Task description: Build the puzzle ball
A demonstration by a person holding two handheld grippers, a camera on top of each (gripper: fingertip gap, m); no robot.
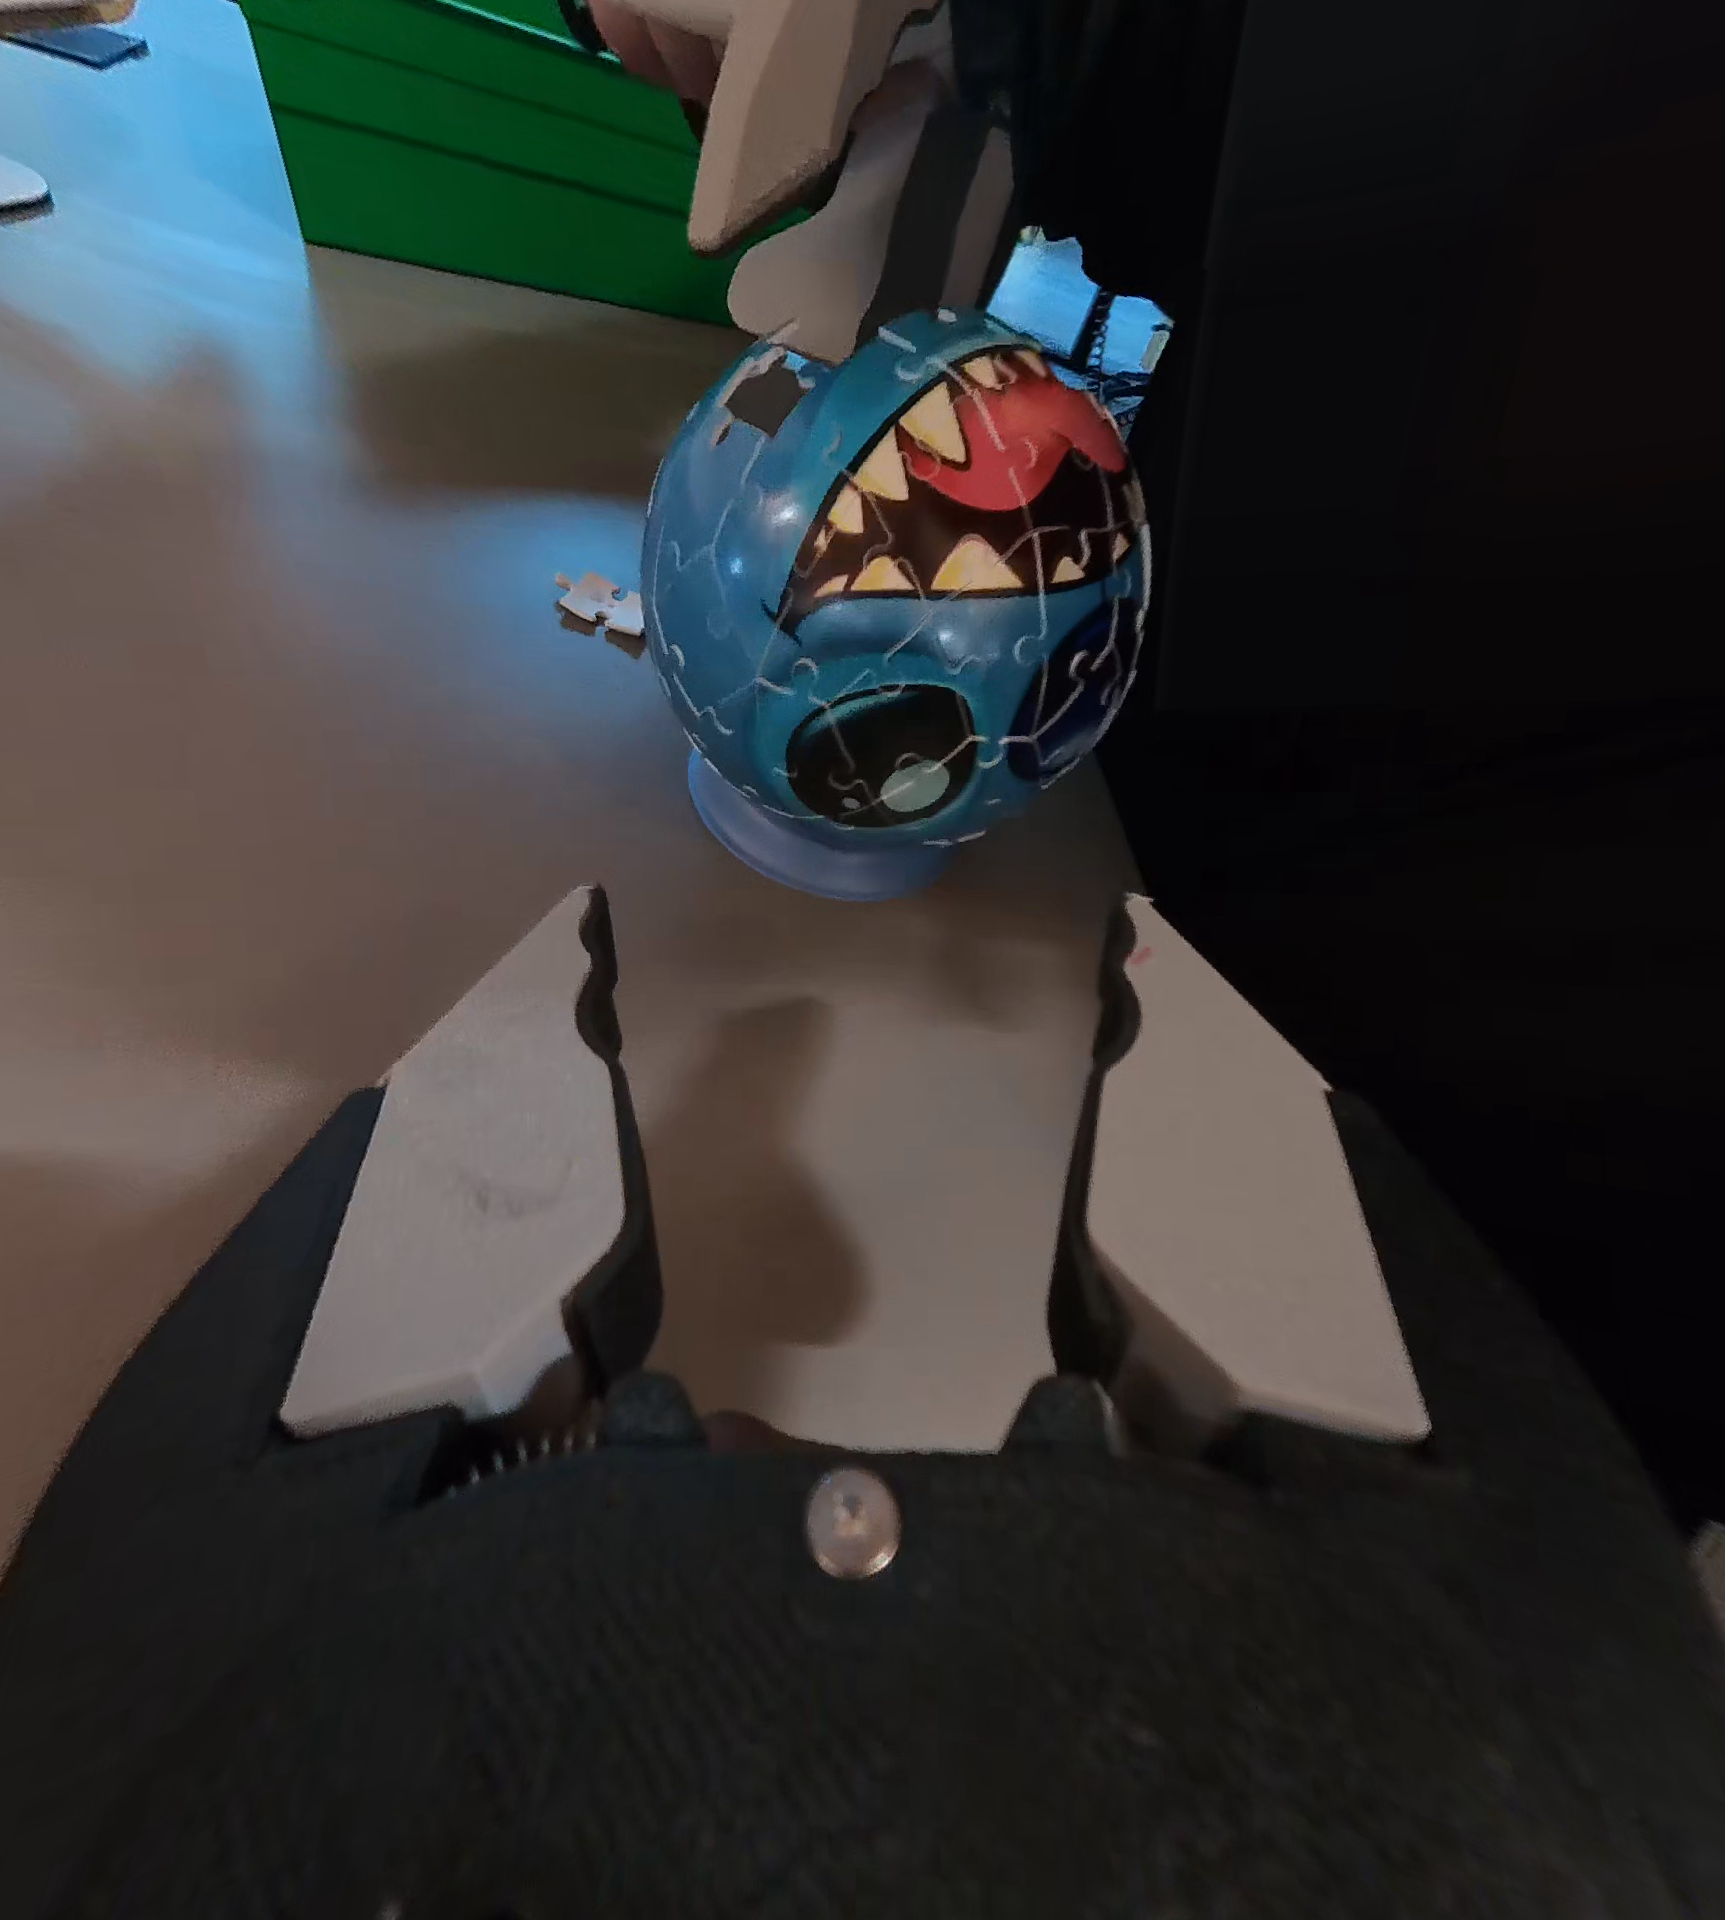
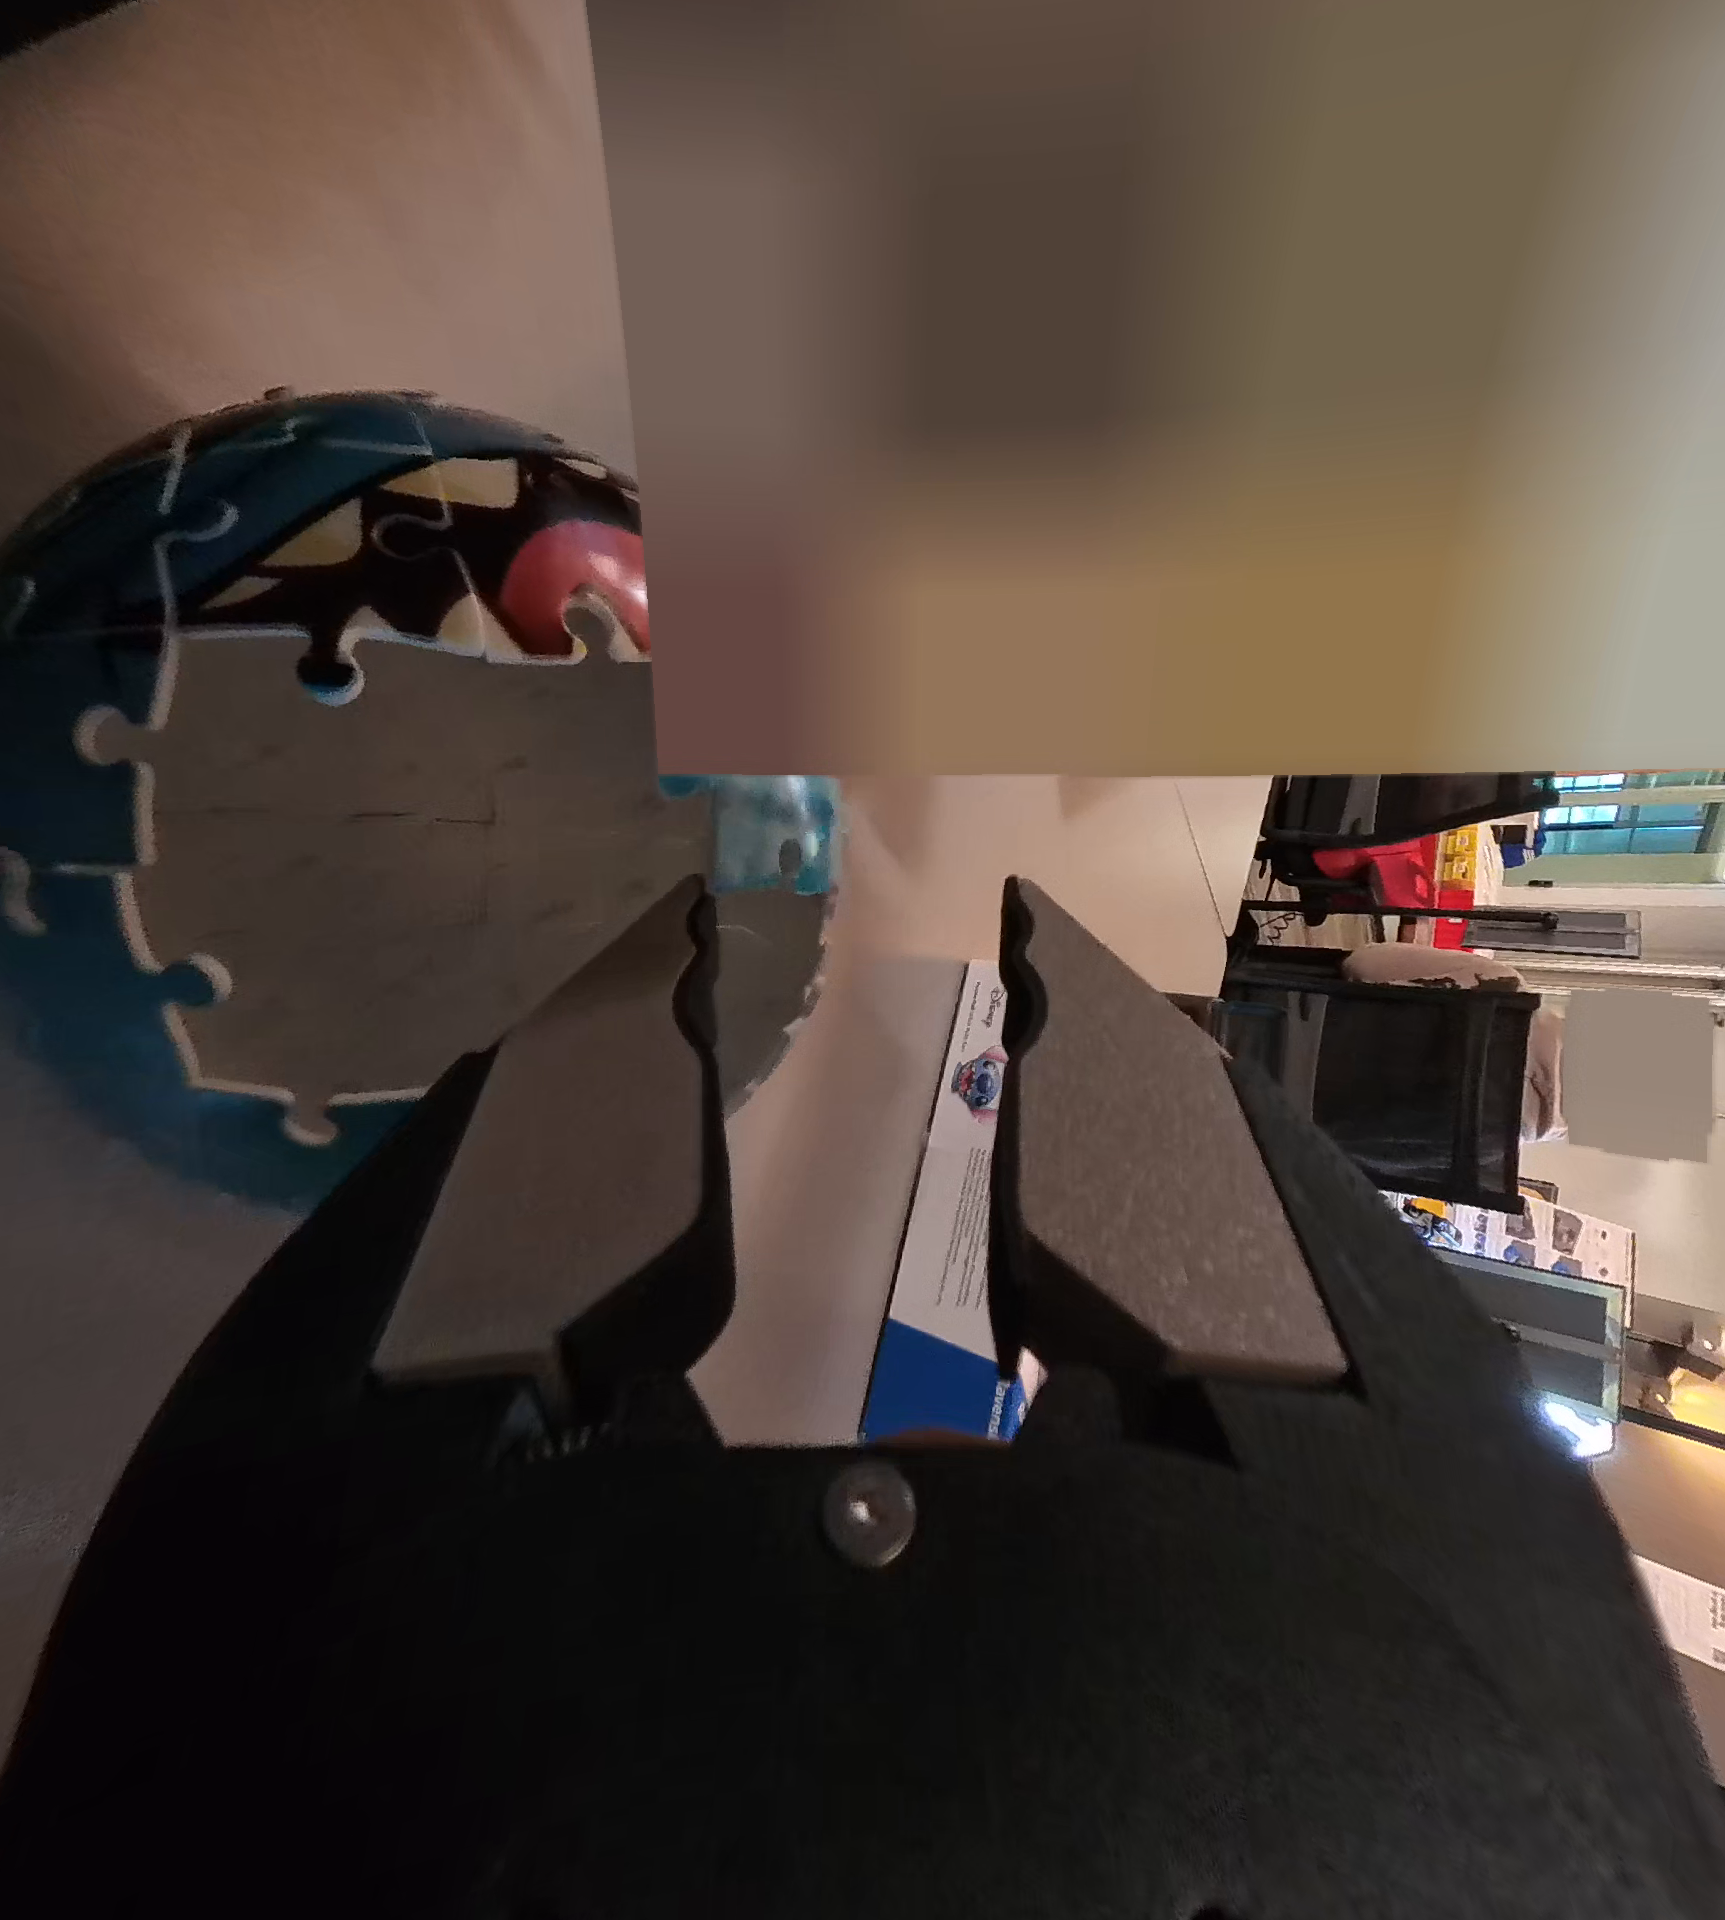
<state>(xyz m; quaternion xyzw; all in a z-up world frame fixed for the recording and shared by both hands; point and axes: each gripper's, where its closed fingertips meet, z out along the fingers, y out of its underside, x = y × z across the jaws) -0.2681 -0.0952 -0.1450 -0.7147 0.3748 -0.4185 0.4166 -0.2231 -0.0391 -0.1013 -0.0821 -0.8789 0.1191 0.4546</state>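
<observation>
The blue puzzle ball (image 1: 899, 592), printed with a toothy mouth and an eye, sits on a blue ring stand (image 1: 816, 852) near the table's right edge. Its top has a gap (image 1: 764, 400). My left gripper (image 1: 858, 914) is open and empty, low over the table just short of the ball. My right gripper (image 1: 785, 239) reaches down onto the ball's top by the gap. In the right wrist view the ball (image 2: 79, 582) shows a large hole (image 2: 370, 831) with a grey inside. My right gripper (image 2: 856, 894) is open, and a light blue piece (image 2: 775, 831) lies just past its tips.
A loose puzzle piece (image 1: 598, 603) lies on the table (image 1: 214, 727) left of the ball. A green box (image 1: 484, 135) stands behind it. The puzzle's blue-and-white box (image 2: 951, 1143) shows between my right fingers. The dark drop past the table edge is on the right. My hands' fingertips stand some 10 cm from each other.
</observation>
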